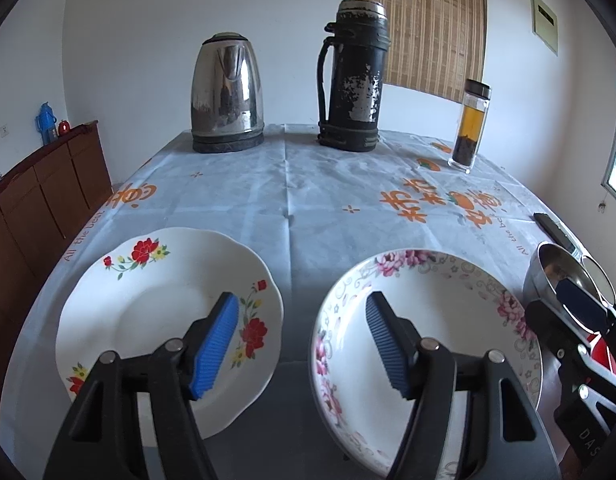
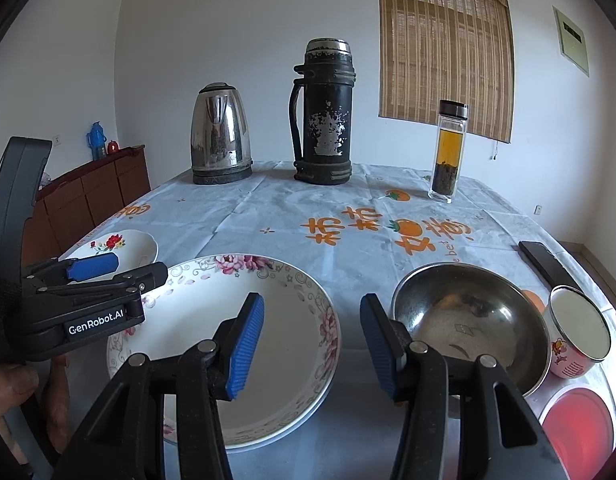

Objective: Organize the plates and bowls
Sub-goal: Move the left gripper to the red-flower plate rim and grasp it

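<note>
A white plate with red flowers [image 1: 148, 320] lies at the near left of the table, and a deeper plate with pink flowers [image 1: 447, 320] lies to its right. My left gripper [image 1: 302, 344] hangs open over the gap between them, one blue pad above each plate, holding nothing. Right of the pink-flowered plate [image 2: 284, 320] sit a steel bowl [image 2: 467, 320] and a small enamel cup [image 2: 579, 332]. My right gripper [image 2: 311, 344] is open and empty above the gap between that plate and the steel bowl. The left gripper [image 2: 128, 270] shows side-on in the right wrist view.
A steel kettle [image 2: 222, 136], a worn black thermos [image 2: 323, 116] and a glass tea bottle [image 2: 447, 152] stand at the far edge. A black flat device [image 2: 547, 264] lies at the right edge, a red round thing [image 2: 575, 428] near right. A wooden cabinet [image 1: 40, 192] stands left.
</note>
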